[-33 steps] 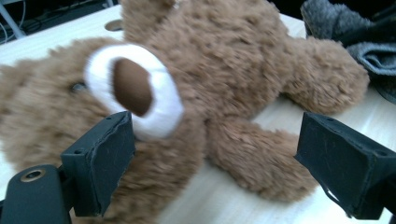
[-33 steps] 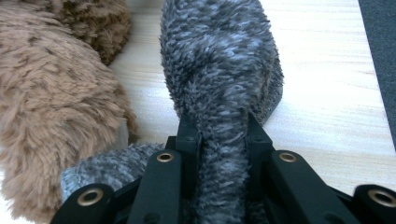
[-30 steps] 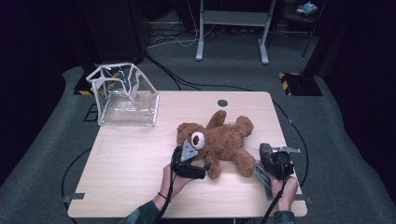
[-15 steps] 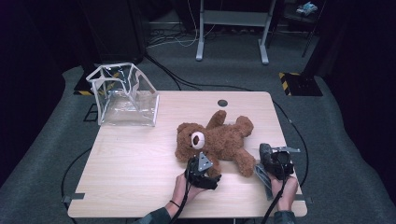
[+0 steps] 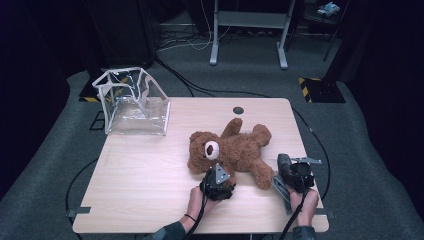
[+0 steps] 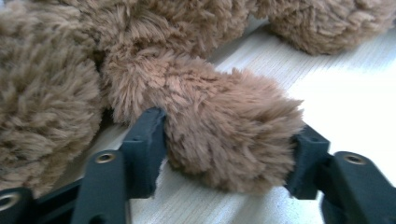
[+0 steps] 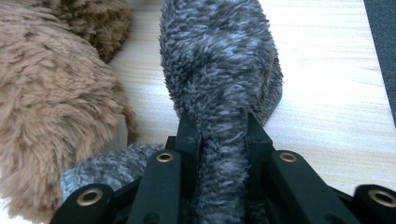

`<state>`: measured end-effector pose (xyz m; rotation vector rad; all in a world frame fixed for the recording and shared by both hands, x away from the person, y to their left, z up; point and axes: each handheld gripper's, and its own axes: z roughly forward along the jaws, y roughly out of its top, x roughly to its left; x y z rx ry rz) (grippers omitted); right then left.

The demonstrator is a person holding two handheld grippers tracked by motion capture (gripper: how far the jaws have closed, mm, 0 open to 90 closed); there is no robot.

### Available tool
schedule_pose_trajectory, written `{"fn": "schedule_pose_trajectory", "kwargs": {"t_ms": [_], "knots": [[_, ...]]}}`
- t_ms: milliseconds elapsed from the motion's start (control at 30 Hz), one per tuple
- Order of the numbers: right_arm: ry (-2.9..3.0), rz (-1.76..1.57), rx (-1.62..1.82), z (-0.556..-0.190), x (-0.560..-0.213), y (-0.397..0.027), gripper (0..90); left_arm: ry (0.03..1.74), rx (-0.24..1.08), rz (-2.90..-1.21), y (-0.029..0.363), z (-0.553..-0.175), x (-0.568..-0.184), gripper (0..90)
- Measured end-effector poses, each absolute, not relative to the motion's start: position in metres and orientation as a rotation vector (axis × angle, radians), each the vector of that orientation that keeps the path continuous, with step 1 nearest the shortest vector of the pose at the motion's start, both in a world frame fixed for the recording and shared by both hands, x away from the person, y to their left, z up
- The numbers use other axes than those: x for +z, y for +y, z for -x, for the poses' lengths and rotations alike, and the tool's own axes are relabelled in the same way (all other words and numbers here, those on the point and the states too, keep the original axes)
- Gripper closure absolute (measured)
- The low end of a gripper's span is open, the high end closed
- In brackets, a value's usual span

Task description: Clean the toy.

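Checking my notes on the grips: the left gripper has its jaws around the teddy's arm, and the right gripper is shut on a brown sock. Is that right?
Not quite: the sock is grey, as the right gripper view shows. The right gripper is shut on it. The left gripper does have its jaws around the teddy's arm; they have just been closing on it.

Left tool (image 5: 218, 176) low, jaws just closing — right tool (image 5: 286, 176) clamped tight, hand (image 5: 303, 198) resting level.

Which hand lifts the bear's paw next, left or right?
Probably left: the left gripper has just been closing its jaws, pads against the paw between them; the right gripper is shut on grey fuzzy fabric.
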<state>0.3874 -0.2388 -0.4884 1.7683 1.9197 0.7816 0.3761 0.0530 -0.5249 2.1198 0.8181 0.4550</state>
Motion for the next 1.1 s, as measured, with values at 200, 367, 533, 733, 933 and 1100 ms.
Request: {"fn": "schedule_pose_trajectory", "kwargs": {"t_ms": [200,367,533,733,933,1100], "knots": [[1.916,-1.77,0.789,-0.387,-0.489,-0.238,73.8,0.81,0.459,-2.104,0.057,-0.377,-0.524,60.1],[1.915,-1.777,0.786,-0.387,-0.489,-0.238,73.8,0.801,0.449,-2.097,0.062,-0.38,-0.523,66.5],[1.905,-1.778,0.796,-0.387,-0.489,-0.238,73.8,0.784,0.438,-2.1,0.065,-0.382,-0.519,69.4],[1.911,-1.769,0.792,-0.386,-0.489,-0.239,73.8,0.74,0.431,-2.113,0.069,-0.388,-0.502,70.6],[1.912,-1.765,0.796,-0.385,-0.489,-0.238,73.9,0.694,0.418,-2.135,0.076,-0.4,-0.48,70.9],[1.907,-1.777,0.797,-0.385,-0.488,-0.236,73.9,0.672,0.414,-2.14,0.08,-0.411,-0.463,71.1]]}}
